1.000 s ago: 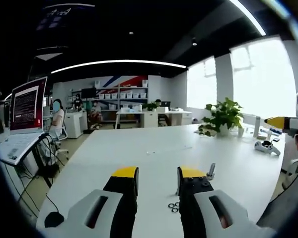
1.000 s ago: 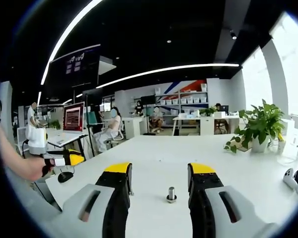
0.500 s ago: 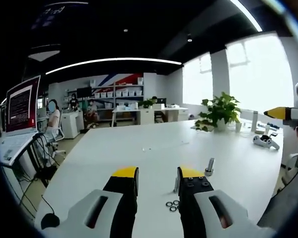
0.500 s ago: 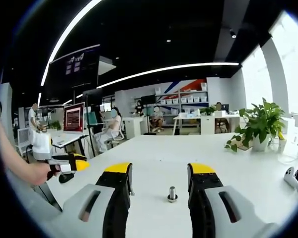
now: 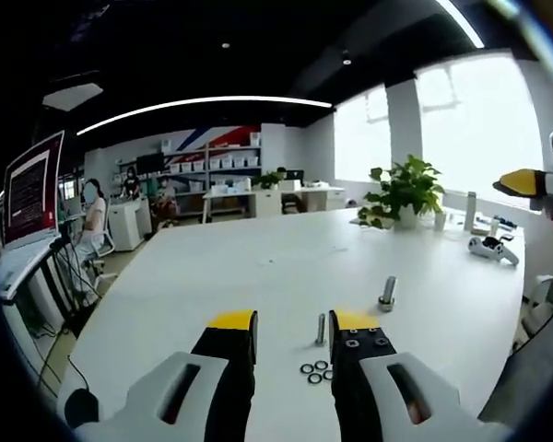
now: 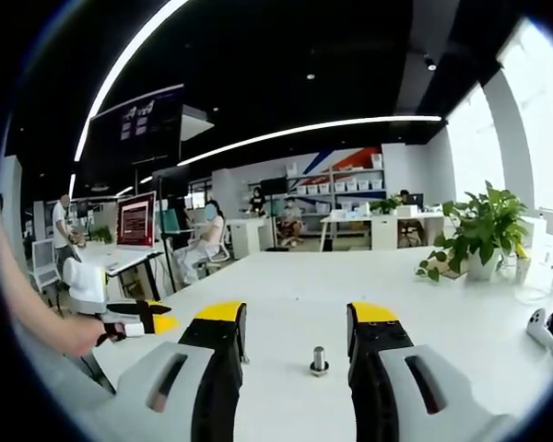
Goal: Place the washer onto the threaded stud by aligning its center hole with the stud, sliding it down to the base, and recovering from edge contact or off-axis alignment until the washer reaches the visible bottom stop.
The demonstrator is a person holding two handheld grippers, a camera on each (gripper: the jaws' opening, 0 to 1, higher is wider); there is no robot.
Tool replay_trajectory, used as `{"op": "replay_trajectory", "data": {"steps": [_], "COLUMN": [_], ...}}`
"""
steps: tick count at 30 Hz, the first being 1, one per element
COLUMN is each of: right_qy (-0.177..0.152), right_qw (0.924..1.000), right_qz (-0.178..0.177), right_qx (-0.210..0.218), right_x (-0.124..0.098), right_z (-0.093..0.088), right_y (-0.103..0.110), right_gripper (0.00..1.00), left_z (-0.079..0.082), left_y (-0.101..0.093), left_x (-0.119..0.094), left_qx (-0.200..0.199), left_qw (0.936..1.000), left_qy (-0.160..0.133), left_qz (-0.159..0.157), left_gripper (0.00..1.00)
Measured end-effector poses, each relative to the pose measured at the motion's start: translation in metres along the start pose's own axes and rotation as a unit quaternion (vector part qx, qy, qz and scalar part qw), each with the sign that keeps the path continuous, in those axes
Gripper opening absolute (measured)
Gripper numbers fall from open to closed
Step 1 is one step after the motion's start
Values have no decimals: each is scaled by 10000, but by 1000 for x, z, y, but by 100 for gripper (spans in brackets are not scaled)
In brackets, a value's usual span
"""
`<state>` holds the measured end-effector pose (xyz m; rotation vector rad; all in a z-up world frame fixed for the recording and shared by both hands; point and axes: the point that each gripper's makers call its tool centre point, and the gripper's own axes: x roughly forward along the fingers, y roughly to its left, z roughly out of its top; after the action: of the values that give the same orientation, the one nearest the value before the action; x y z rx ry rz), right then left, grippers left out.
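Left gripper (image 5: 293, 324): held low over the white table (image 5: 240, 267), jaws parallel and spread apart, nothing gripped. It is judged to be poised for a pick, since the loose parts lie just ahead of its tips.

Washers (image 5: 315, 371): a small cluster of dark rings is seen flat on the table between the left jaws, close to the inner side of the right-hand jaw. None is lifted yet.

Studs, left gripper view: one upright stud (image 5: 321, 328) stands just beyond the washers, beside the yellow tip of the right-hand jaw; a second stud (image 5: 387, 293), set on a wider base, stands farther off and to the right. Which one is meant for the washer cannot be told.

Right gripper (image 6: 292, 325): also parted and empty, held level above the table. A stud (image 6: 319, 360) on a round base is framed between its jaws, apart from both, as though lined up for steadying or for the later drop.

Other gripper, as seen across: the yellow tip of the left gripper (image 6: 138, 319) is caught at the left of the right gripper view, held in a hand (image 6: 74, 333).

Stage: judged early; no washer is picked, no stud is loaded.

Surroundings: a potted plant (image 5: 404, 191) and a white controller (image 5: 492, 249) are set well back on the table, clear of the work.
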<state>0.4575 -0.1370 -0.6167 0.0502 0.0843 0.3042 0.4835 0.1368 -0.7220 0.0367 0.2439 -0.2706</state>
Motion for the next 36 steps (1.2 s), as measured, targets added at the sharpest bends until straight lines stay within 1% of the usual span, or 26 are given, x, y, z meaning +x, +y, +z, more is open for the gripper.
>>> {"op": "replay_trajectory", "data": {"steps": [7,14,22,30,36], "right_qy": [-7,-20,1,-5,5], "right_qw": [10000,10000,10000,9999,9999], "right_qz": [4,-33,-19,-10,-31], "right_qx": [32,49,48,100,145], "right_x": [-1,-1,0,0,1], "right_z": [1,2,1,1,0], "right_y": [0,-2,-2,-2,-5], "right_gripper": [46,45,45,45,45], "left_z": [-16,-29,-49,-65,-77], "left_y": [-4,-2,2,-1,-1], "left_x": [9,20,38,50,58], "left_qx": [33,33,127,215,188], "left_qw": [9998,9993,9981,9961,9946], "left_qy": [183,358,601,833,1003], "left_qz": [-43,-47,-105,-169,-199], "left_gripper": [29,29,28,28,28]}}
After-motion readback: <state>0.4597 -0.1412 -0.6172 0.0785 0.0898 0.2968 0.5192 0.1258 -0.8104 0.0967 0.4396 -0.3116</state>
